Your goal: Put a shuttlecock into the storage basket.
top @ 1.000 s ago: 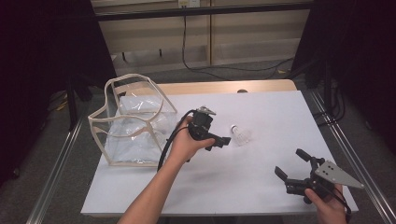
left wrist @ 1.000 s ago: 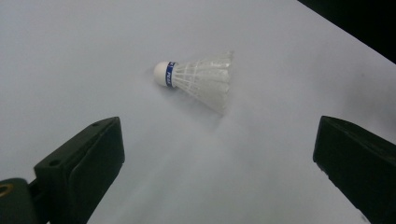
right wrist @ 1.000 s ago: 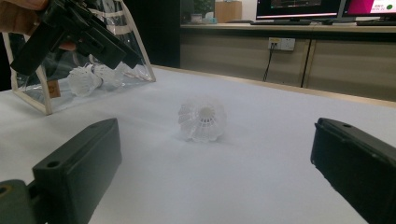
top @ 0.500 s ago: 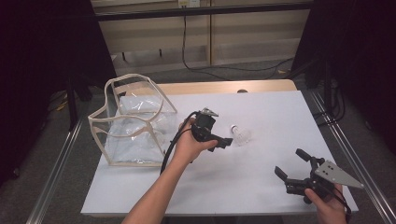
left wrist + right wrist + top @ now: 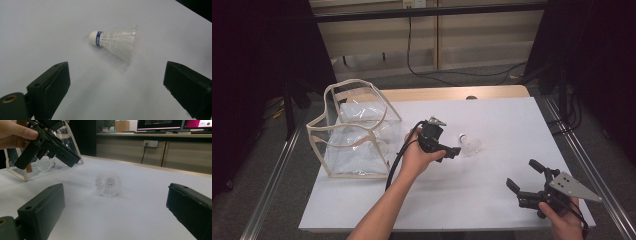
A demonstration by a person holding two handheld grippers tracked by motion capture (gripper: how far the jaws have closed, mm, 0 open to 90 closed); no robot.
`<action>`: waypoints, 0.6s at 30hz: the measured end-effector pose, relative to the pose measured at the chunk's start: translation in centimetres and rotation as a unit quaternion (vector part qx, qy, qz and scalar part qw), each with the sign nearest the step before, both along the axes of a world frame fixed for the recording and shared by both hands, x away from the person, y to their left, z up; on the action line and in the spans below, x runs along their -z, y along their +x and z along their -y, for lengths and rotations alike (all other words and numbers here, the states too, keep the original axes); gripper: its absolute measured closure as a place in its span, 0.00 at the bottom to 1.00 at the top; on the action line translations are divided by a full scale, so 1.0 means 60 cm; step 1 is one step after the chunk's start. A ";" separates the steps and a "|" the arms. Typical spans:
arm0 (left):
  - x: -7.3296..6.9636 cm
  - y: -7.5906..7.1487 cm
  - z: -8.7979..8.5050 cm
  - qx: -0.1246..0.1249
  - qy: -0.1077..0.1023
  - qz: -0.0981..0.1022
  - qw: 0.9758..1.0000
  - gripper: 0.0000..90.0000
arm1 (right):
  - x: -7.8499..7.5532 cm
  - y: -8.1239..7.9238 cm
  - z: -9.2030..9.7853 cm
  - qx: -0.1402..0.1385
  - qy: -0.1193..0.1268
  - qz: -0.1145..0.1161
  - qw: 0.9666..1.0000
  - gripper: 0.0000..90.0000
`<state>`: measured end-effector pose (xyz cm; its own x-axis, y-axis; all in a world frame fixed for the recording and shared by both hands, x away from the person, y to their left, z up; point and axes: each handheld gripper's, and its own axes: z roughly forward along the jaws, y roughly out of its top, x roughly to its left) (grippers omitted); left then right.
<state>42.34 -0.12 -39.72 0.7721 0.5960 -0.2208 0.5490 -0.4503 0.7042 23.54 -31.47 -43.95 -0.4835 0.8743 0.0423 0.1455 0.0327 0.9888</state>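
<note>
- High view first: the left gripper point(image 5: 451, 151) hovers over the middle of the table, jaws spread with nothing between them, and they have just been easing inward a touch.
- It points at the shuttlecock point(image 5: 469, 144), which lies on its side just beyond the jaw tips, apart from them.
- From the left gripper view the shuttlecock point(image 5: 113, 41) sits ahead of the two black jaws, cork nose with its blue band to the left, white skirt fanning to the right, flat on the white tabletop point(image 5: 37, 30).
- Over to the right gripper point(image 5: 526, 181), held low near the front right corner of the table, jaws released and wide, gripping nothing, well apart from the shuttlecock.
- Its own camera looks across the table: the shuttlecock point(image 5: 108, 183) shows skirt-on between the jaws, farther off, with the left gripper point(image 5: 47, 143) tilted down above and to the left of it, fingers point(image 5: 17, 132) wrapped on its body.
- Further out on the left, a clear bag point(image 5: 354, 131) with a cream frame stands open on the table; another shuttlecock point(image 5: 45, 164) rests inside it.
- Behind the table, a wooden cabinet point(image 5: 155, 153) and monitors point(image 5: 160, 124).
</note>
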 end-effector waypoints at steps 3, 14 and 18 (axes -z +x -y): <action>0.004 0.000 0.000 -0.003 0.001 -0.001 1.000 0.09 | 0.000 0.000 0.000 -0.001 0.001 -0.001 1.000 0.02; 0.016 -0.001 0.016 -0.007 0.009 -0.003 1.000 0.12 | 0.000 0.000 -0.001 -0.002 0.000 0.000 1.000 0.02; 0.025 -0.001 0.024 -0.008 0.009 -0.003 1.000 0.14 | 0.000 0.000 -0.001 -0.002 0.000 0.001 1.000 0.02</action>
<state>42.25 -1.57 -41.19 0.7616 0.6114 -0.2148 0.5601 -0.4542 0.6929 23.56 -31.39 -43.95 -0.4873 0.8722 0.0424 0.1443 0.0325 0.9890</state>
